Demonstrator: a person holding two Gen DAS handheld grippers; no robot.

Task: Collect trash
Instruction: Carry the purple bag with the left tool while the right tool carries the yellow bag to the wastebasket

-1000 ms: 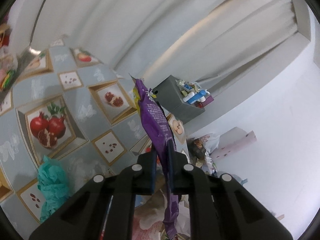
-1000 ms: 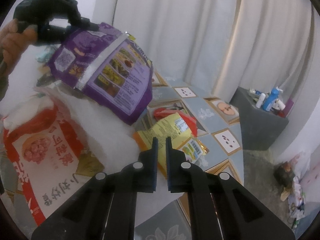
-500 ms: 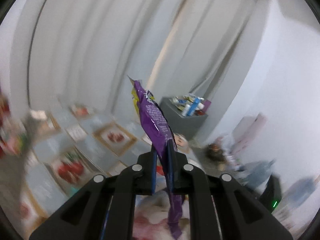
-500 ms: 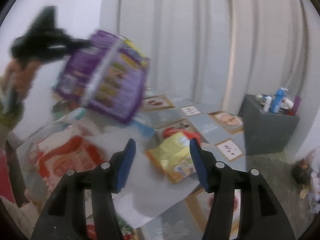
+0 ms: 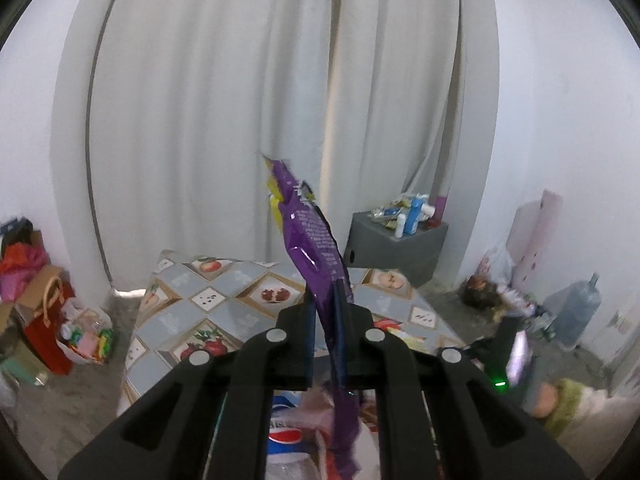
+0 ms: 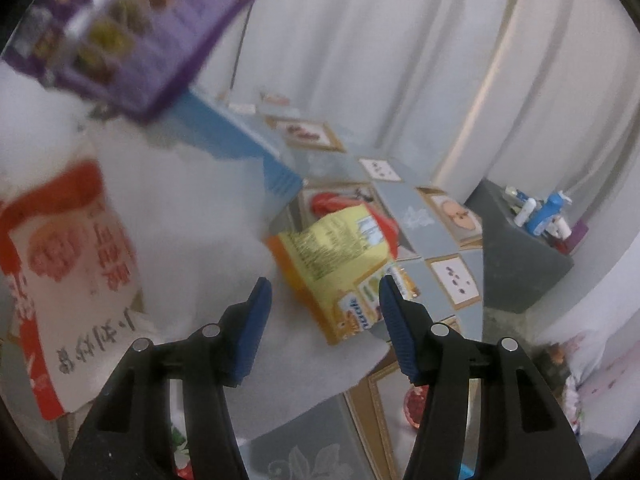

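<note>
White curtains (image 5: pixel 224 120) behind; left gripper (image 5: pixel 323 312) jaws clamped on purple wrapper (image 5: pixel 312 240), held aloft; right gripper (image 6: pixel 325 298) jaws parted, empty, above yellow packet (image 6: pixel 340 256) on fruit-patterned surface (image 6: pixel 412 216).

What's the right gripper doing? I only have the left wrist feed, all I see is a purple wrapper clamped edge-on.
Observer: Right gripper is open, nothing between the jaws. It points at a yellow snack bag on the table.
Operator: Anything else near that bag?
Observer: A red wrapper lies just behind it, partly covered by it.
Operator: Where's my purple wrapper from over there?
Observer: The purple wrapper is up in the top left of the right wrist view, broadside and blurred, above a big white bag with red print.
</note>
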